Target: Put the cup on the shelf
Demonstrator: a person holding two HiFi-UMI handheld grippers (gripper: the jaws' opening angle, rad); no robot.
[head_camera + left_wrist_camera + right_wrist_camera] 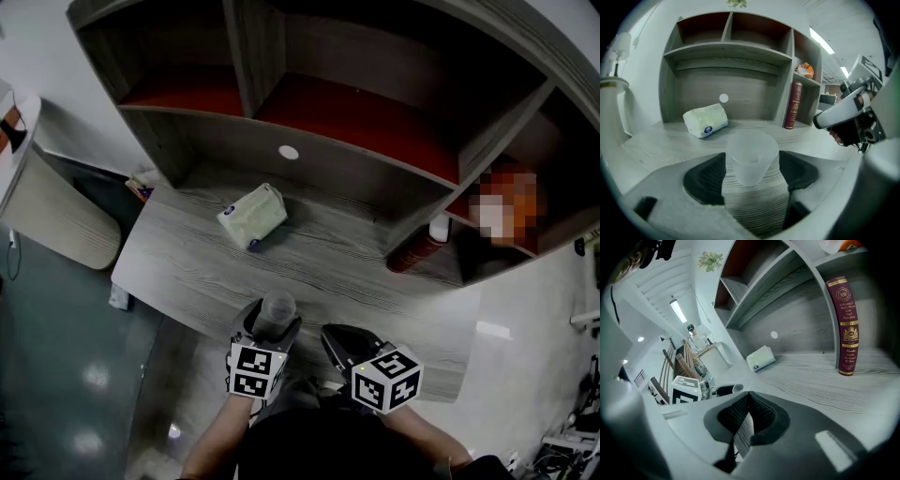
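A translucent plastic cup stands upright on the grey wood table close to its near edge. My left gripper is around it: in the left gripper view the cup sits between the two dark pads, which stand wide beside its walls without clearly pressing, so the gripper is open. My right gripper rests just to the right of it, shut with nothing in it; its pads meet at the tip. The grey shelf unit with red-backed compartments rises at the table's far side.
A pale tissue pack lies mid-table in front of the shelf. A dark red book stands upright in the lower right shelf bay, with an orange item above it. A white cabinet stands to the left of the table.
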